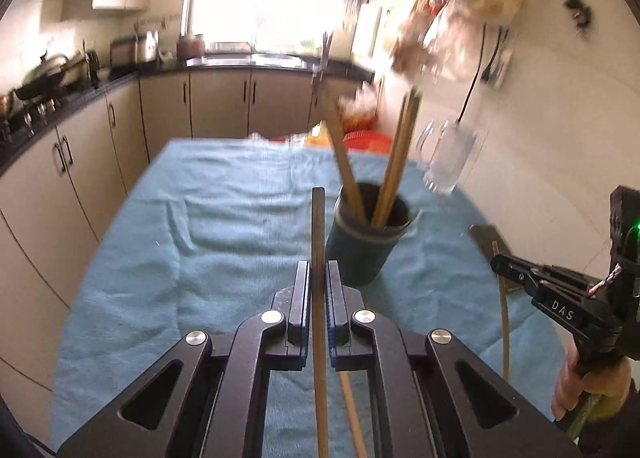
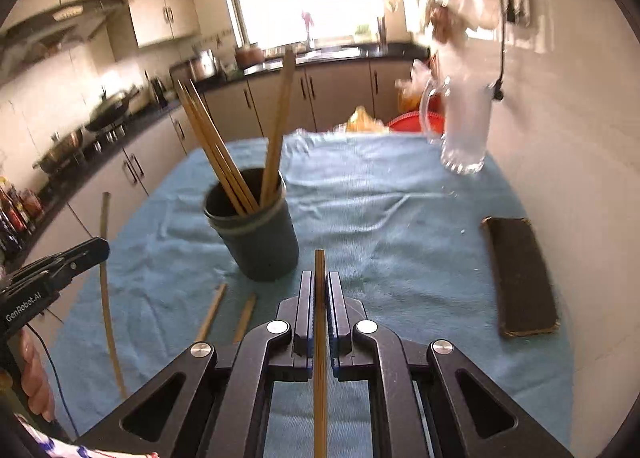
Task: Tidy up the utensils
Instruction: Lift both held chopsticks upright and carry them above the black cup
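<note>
Risks first, L to R. Left gripper [image 1: 319, 278] has its fingers clamped on one chopstick [image 1: 318, 242], held near upright w/ a long tail hanging below the grip. That stick sits just beside the dark cup [image 1: 362, 246], and the cup is already crowded: several chopsticks [image 1: 394, 162] lean out both ways in a V. Likely trouble: the incoming tip knocks a leaning stick or catches the rim, and the cup tips on the soft, wrinkled blue cloth [image 1: 224, 218] over the table. A thin stick pinched at one spot could also pivot in the fingers, so the tip misses the opening.

Right gripper [image 2: 319, 286] likewise has fingers closed on a second chopstick [image 2: 319, 270], upright, short stub above the grip. Both arms converge on one cup from opposite sides, so a clash betw. them or their sticks seems possible if both go in together.

Looks: sticks are slim, pale-brown, wood or bamboo, straight. Two more loose chopsticks [image 2: 212, 312] lie flat on the cloth just in front of the cup. Far right: a dark flat case [image 2: 520, 278] well apart, and a clear glass mug [image 2: 464, 130] at the back edge.
</note>
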{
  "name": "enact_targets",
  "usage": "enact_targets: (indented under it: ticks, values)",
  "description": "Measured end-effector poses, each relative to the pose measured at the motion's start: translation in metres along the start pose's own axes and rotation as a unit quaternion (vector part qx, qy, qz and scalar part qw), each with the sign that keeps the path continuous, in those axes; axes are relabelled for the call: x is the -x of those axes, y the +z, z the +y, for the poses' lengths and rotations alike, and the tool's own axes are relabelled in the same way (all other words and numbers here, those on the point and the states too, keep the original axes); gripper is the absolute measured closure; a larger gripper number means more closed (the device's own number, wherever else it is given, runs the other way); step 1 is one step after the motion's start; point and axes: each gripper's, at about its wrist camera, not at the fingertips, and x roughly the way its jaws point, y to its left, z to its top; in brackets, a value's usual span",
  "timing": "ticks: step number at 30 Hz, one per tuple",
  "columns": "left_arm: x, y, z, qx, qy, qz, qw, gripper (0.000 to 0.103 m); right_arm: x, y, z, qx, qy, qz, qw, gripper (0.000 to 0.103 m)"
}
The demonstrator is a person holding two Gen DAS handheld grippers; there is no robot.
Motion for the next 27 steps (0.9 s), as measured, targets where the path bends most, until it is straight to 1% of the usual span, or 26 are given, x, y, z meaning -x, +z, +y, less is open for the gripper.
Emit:
enact_targets:
  ticks: [5, 10, 15, 19, 23, 27]
  values:
    - [0.040, -0.003, -0.010, -0.002, -0.004, -0.043, 0.9991, 0.097, 0.040, -0.007, -0.005, -0.023, 0.013, -0.036, 0.999, 0.097]
    - [0.071, -0.014, -0.020, -0.023, 0.005, -0.076, 0.9968, 0.097, 0.074, -0.012, -0.002, -0.018, 0.012, -0.071, 0.997, 0.097]
    - [0.089, -0.021, -0.029, -0.036, 0.001, -0.083, 0.9959, 0.097, 0.101, -0.017, 0.004, -0.001, 0.002, -0.106, 0.994, 0.097]
    - [0.099, -0.021, -0.032, -0.036, -0.002, -0.092, 0.9951, 0.097, 0.120, -0.015, 0.006, 0.003, -0.001, -0.134, 0.991, 0.097]
    - [0.105, -0.016, -0.033, -0.026, -0.016, -0.095, 0.9951, 0.097, 0.130, -0.010, 0.007, 0.004, 0.002, -0.149, 0.989, 0.097]
    - [0.108, -0.009, -0.035, -0.026, -0.017, -0.104, 0.9941, 0.097, 0.132, -0.003, 0.009, 0.007, 0.005, -0.155, 0.988, 0.097]
